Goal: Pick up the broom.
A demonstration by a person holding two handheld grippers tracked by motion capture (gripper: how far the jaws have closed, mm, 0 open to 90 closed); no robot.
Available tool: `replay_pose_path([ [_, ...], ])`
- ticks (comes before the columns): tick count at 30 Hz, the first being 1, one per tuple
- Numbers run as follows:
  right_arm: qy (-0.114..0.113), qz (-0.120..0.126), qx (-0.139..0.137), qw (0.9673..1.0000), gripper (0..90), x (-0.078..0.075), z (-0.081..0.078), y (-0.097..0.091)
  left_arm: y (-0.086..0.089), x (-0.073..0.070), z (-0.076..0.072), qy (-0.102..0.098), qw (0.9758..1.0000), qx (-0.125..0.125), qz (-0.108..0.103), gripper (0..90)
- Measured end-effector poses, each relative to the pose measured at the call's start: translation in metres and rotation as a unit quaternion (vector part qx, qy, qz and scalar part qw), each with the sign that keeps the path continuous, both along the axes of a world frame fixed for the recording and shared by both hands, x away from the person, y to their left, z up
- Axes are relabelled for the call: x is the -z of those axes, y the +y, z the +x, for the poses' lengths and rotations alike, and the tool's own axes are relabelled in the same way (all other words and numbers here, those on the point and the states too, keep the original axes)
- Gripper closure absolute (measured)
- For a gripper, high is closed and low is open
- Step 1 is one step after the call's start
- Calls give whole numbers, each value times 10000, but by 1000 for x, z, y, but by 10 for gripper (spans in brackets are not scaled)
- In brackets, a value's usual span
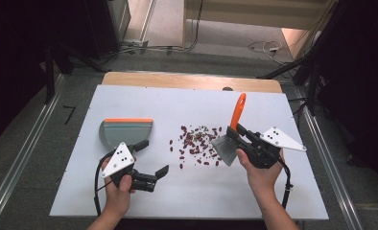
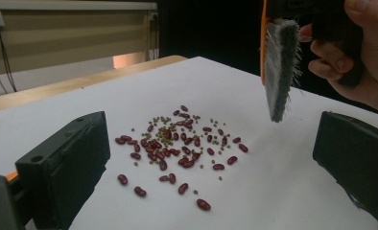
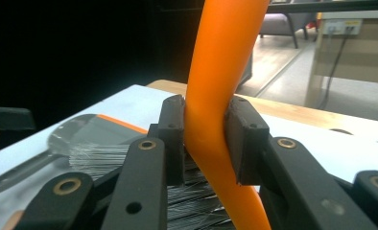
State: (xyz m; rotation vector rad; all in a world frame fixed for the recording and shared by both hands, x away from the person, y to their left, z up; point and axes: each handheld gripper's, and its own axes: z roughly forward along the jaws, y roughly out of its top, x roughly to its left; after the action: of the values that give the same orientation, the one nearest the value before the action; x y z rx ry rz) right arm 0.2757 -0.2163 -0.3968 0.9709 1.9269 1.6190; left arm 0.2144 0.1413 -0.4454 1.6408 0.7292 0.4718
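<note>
Nearest the high camera, two forearms come in from the bottom edge, each hand carrying a gripper over the white table (image 1: 187,191), which takes up most of the scene. On its left half lies a grey dustpan (image 1: 125,132) with an orange edge strip, its handle pointing toward the person's left hand.

Just in front of that handle, the left gripper (image 1: 164,171) is held low, its jaws spread wide with nothing between them; its own view looks out between the two black jaws at the spill.

On the right side, the right gripper (image 1: 240,132) has its jaws clamped tight on the orange handle of a hand brush (image 1: 231,139). In the right gripper view both pads press the handle from either side. The handle rises away from the person, and the grey bristles (image 2: 279,67) hang down at the right edge of the spill; they appear to be clear of the table, though the angle makes this hard to judge.

Scattered at the table's middle, between dustpan and brush, are red beans (image 2: 177,148) mixed with smaller greenish seeds (image 2: 164,120).
</note>
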Motion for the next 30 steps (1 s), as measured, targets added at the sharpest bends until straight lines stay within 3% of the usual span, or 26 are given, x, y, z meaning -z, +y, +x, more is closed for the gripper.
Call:
replay_pose_path([
  [7, 7, 57, -224, 9997, 687, 2, -9, 19, -11, 0, -2, 74, 9999, 148, -22, 27],
  [14, -63, 26, -463, 9989, 686, 3, -20, 41, -33, 0, -6, 264, 9988, 409, -32, 60],
  [21, -57, 16, -628, 9980, 686, 7, -29, 60, -48, 1, -9, 437, 9982, 422, -13, 189],
  [30, -86, -7, -830, 9965, 686, 12, -40, 82, -68, 7, -11, 746, 9959, 472, 181, 365],
])
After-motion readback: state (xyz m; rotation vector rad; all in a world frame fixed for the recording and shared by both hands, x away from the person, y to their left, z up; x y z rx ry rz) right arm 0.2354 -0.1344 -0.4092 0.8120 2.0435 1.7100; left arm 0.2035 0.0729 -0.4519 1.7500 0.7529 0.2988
